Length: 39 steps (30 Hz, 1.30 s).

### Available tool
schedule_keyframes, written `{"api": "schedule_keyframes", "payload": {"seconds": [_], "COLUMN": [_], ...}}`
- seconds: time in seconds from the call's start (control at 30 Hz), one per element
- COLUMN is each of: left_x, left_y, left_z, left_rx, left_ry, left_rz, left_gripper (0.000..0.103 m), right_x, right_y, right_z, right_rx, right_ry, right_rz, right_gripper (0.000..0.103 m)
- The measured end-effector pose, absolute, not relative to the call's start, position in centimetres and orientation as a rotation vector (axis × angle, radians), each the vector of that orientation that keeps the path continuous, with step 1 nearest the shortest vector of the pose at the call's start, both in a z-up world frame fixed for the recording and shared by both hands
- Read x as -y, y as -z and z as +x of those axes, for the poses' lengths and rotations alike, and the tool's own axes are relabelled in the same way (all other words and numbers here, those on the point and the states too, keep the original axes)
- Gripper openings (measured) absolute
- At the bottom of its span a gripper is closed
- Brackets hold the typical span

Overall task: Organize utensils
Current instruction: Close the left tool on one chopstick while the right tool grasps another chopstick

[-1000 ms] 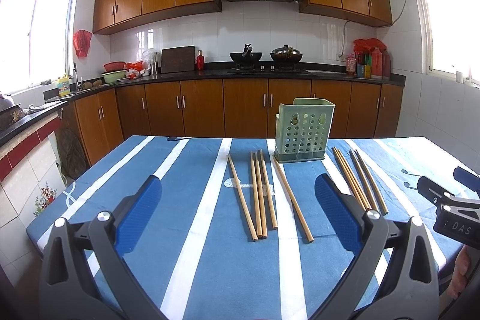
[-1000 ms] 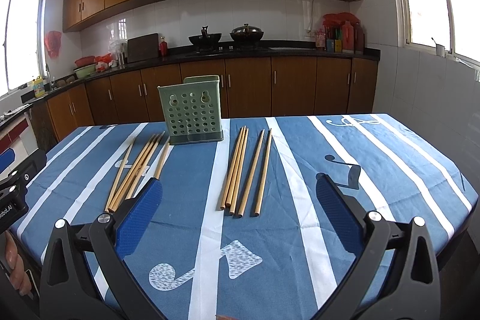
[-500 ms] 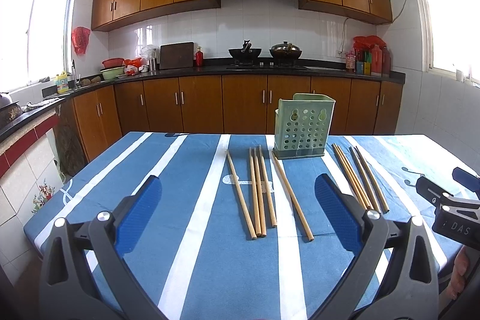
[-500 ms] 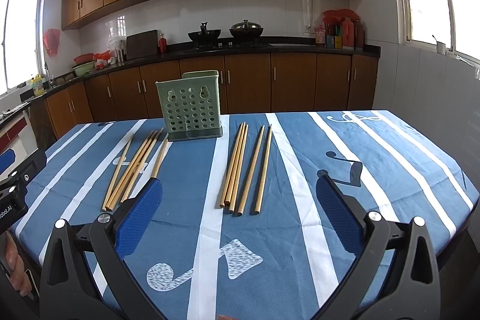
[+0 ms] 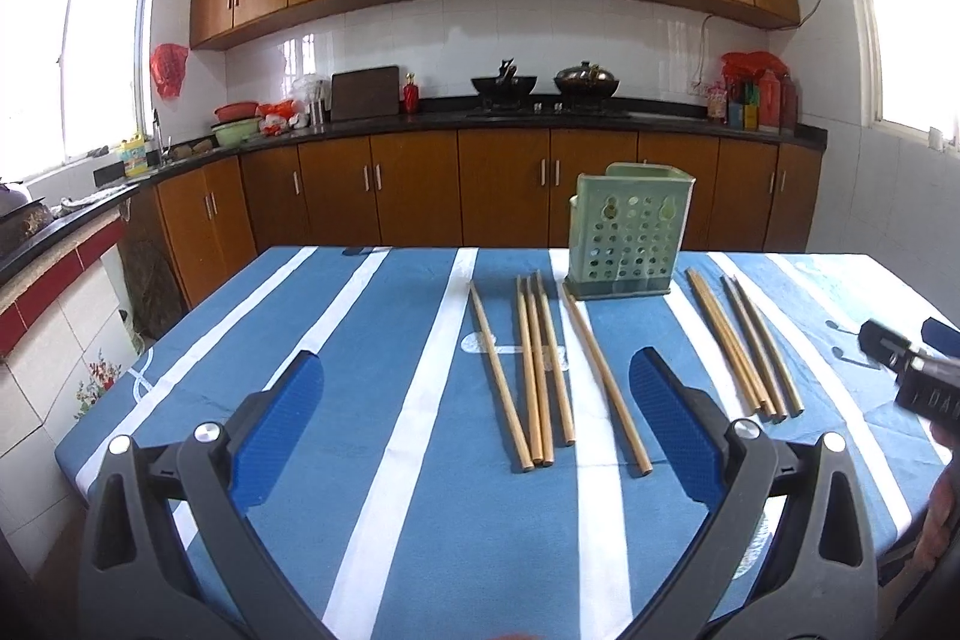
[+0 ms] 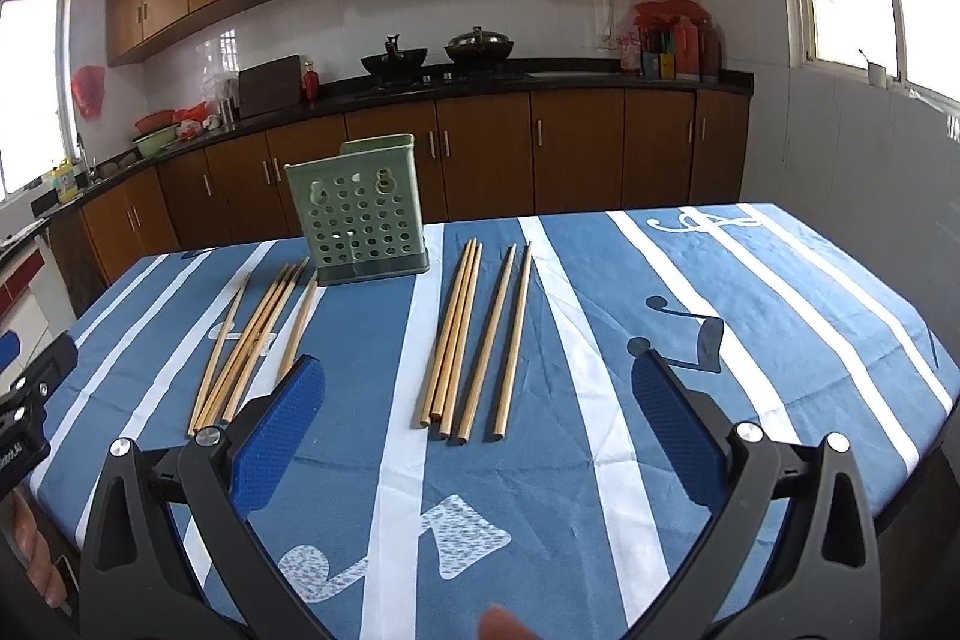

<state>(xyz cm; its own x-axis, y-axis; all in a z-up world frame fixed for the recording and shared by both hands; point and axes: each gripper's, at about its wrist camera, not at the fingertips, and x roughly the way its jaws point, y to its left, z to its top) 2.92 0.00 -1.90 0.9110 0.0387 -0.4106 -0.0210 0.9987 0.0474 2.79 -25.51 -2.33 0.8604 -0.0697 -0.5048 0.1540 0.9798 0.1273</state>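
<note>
Barely anything has changed: both views have only edged nearer the table (image 5: 252,340). Left tool (image 5: 474,418) and right tool (image 6: 477,421) hang spread and empty; chopsticks (image 6: 462,334) lie untouched beside the far green holder (image 6: 360,220), so sorting hasn't begun.

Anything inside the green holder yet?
No chopsticks stick out of the green holder, and light shows through its holes. Its bottom is hidden. All the chopsticks lie on the tablecloth.

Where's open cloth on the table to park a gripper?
Free: tablecloth left of the left chopstick group; the stretch right of the right chopstick group; the near strip. Crowded: around the green utensil holder, chopsticks on both sides.
</note>
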Motion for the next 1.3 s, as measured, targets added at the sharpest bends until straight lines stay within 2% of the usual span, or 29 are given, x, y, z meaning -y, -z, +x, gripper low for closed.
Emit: {"api": "schedule_keyframes", "payload": {"seconds": [0.1,0.17,0.23,0.33,0.4,0.5,0.57,0.63,0.73,0.97,1.13,1.2,1.3], "left_x": [-0.8,-1.4,-2.4,-3.5,-3.9,-4.0,-4.0,-3.8,-3.4,-2.0,-1.3,-1.2,-1.7], "left_y": [2.6,3.0,3.6,4.3,4.5,4.9,5.3,5.8,6.6,8.4,10.1,10.2,10.2], "left_z": [4.5,5.5,7.0,8.7,9.7,11.5,12.6,13.7,15.5,19.3,21.2,21.3,22.0], "left_rx": [-0.496,-0.539,-0.598,-0.654,-0.672,-0.706,-0.733,-0.764,-0.809,-0.887,-0.958,-0.949,-0.939], "left_ry": [-0.039,-0.046,-0.048,-0.045,-0.049,-0.045,-0.037,-0.013,0.012,0.045,0.039,0.020,0.004], "left_rz": [0.019,0.002,-0.031,-0.067,-0.070,-0.050,-0.045,-0.054,-0.060,-0.051,-0.023,0.010,0.021], "left_gripper": [0.099,0.099,0.099,0.099,0.099,0.090,0.082,0.073,0.060,0.044,0.015,0.009,0.008], "right_x": [27.3,28.4,29.1,29.1,28.7,28.0,28.1,28.5,29.6,29.6,29.5,29.5,29.9], "right_y": [3.2,4.3,5.7,7.1,7.6,8.5,9.7,9.8,9.6,9.5,9.6,9.7,9.7], "right_z": [5.5,7.7,9.5,11.5,12.5,13.9,14.5,14.2,13.7,13.7,14.3,14.4,15.1], "right_rx": [-0.623,-0.710,-0.785,-0.852,-0.866,-0.904,-0.953,-0.933,-0.914,-0.893,-0.887,-0.886,-0.888], "right_ry": [0.172,0.163,0.148,0.141,0.137,0.148,0.148,0.167,0.192,0.206,0.202,0.199,0.198], "right_rz": [0.209,0.254,0.300,0.316,0.304,0.252,0.247,0.243,0.263,0.217,0.210,0.203,0.204], "right_gripper": [0.080,0.059,0.048,0.038,0.038,0.033,0.014,0.008,0.008,0.008,0.008,0.008,0.008]}}
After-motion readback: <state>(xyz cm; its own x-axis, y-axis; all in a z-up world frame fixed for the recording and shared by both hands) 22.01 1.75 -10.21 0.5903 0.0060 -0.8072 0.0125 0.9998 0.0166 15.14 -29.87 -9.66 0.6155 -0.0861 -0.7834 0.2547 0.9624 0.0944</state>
